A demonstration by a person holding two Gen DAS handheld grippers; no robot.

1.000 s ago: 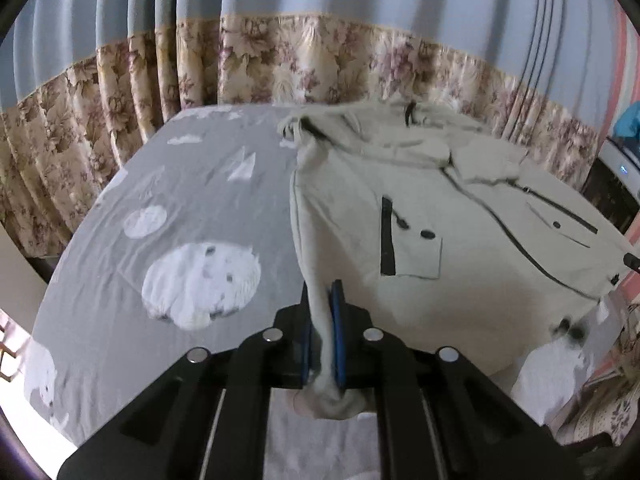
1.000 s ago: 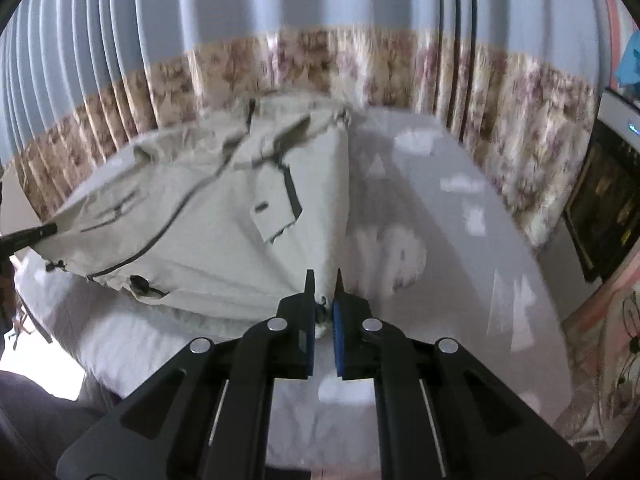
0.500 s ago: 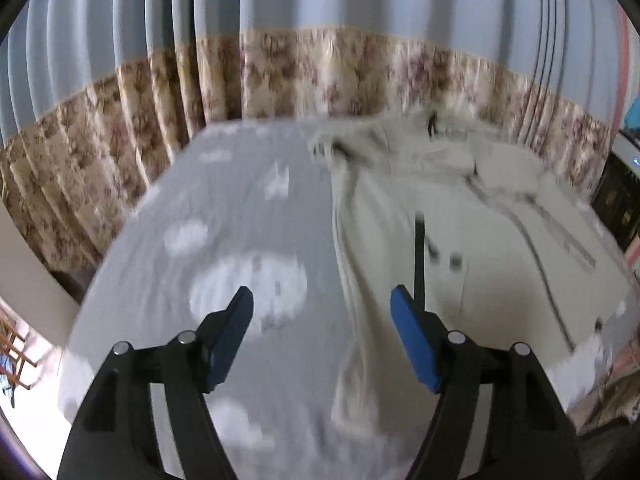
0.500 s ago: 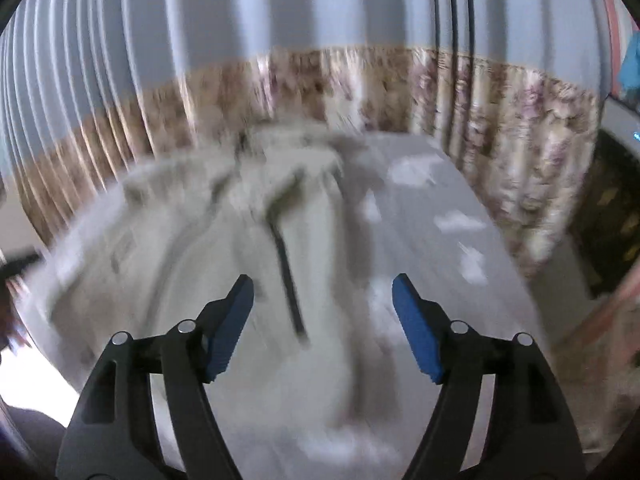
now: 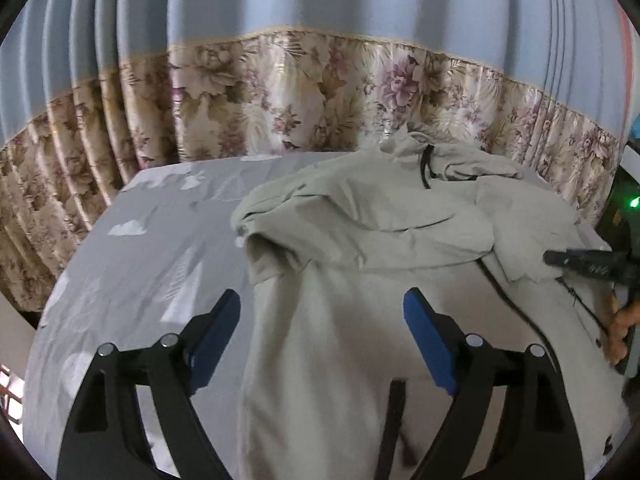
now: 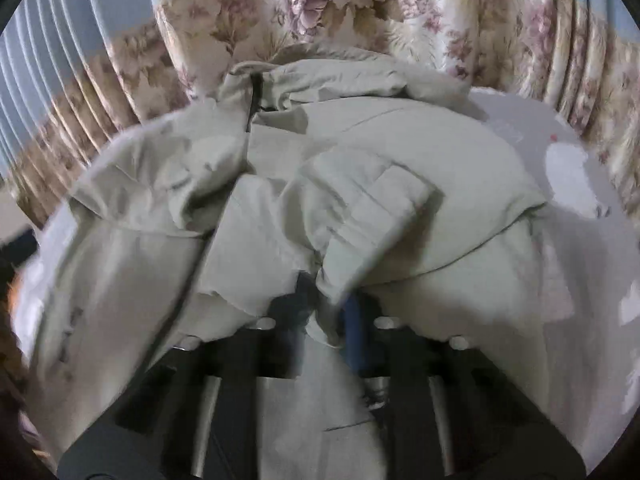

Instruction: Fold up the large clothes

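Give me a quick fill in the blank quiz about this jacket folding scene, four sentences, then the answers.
1. The left gripper hangs over the jacket with its jaws ____.
2. The right gripper is shut on a fold of the ____.
3. The pads on the left gripper's fingers are coloured ____.
4. The lower band of the curtain behind the bed bears a ____ print.

Answers: open; jacket; blue; floral
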